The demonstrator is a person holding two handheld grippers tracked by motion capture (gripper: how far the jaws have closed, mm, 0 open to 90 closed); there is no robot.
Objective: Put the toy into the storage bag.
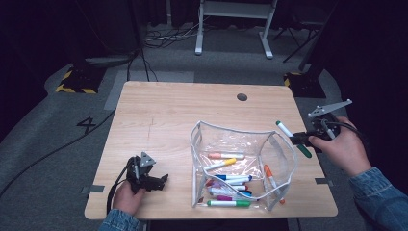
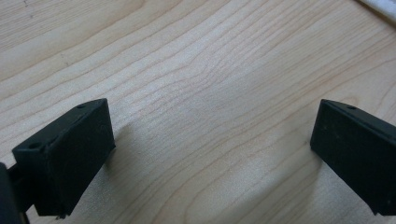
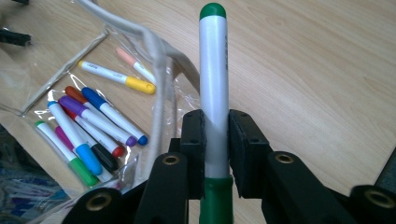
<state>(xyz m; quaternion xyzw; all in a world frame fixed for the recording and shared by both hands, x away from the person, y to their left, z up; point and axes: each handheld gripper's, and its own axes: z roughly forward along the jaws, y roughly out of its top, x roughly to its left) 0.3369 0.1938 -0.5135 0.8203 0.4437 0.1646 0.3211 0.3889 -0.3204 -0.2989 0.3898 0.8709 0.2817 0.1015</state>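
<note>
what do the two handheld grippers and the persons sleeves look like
Both are black. The left gripper carries a grey three-cornered plate and trails a black cable; its jaws are blocky black pads with small screw holes. The right gripper has the same grey plate, a black cable, and brass-ringed holes on its arms. Both sleeves are blue denim.

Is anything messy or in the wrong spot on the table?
One thing: an orange marker lies outside the clear pouch, against its right side, while the other markers sit inside. The right tool holds a green marker off to the pouch's right. Nothing looks spilled or broken.
</note>
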